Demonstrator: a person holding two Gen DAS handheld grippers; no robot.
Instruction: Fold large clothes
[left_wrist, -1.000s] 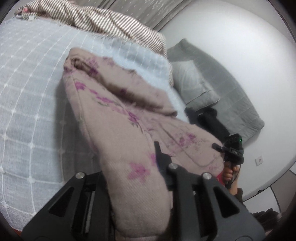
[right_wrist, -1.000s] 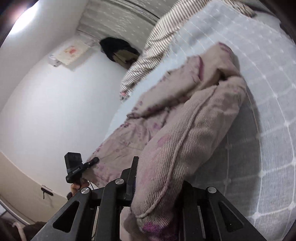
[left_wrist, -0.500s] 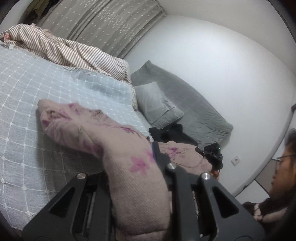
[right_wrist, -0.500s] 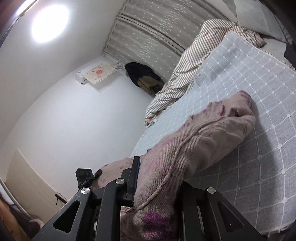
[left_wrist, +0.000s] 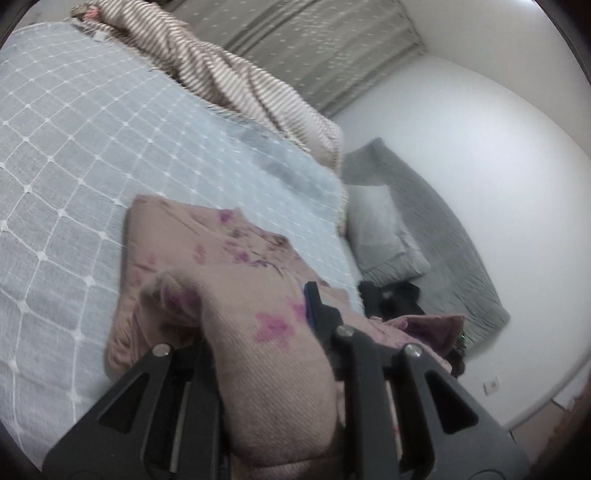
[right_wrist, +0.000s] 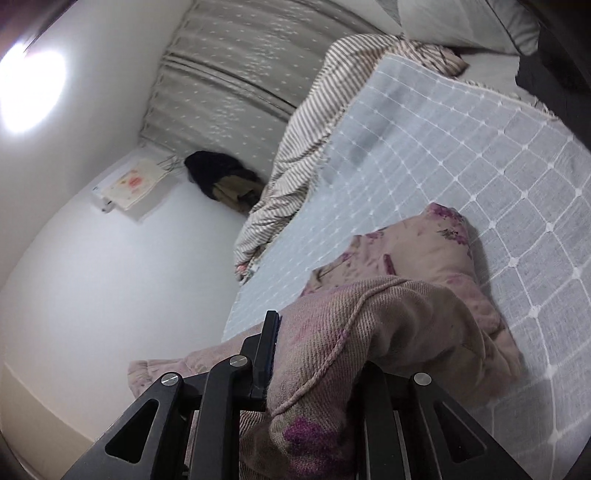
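- Jaws of the left gripper are pinching a thick bunch of the pink floral garment, cloth bulging out between the black fingers.
- Jaws of the right gripper are likewise clamping a corded hem of the same garment, pressed tight on the weave.
- Garment is lying partly doubled on the grey grid-pattern bedspread, its far end resting flat on the bed while the near end is hanging from both grips; one part is trailing off the bed edge towards the floor.
- Doing this step well, by my judgement, means carrying both pinched corners forward at equal height, keeping the held edge taut, and laying it square onto the far end before letting go.
- Slack between the two grips is looking likely to crease the fold; the trailing part may drag.
- Striped blanket is heaped along the bed's far side, near but apart from the garment.
- Grey pillow and grey quilt are lying off the bed's far edge, against the wall, clear of the fold.
- Dark clothing is hanging on the far wall.
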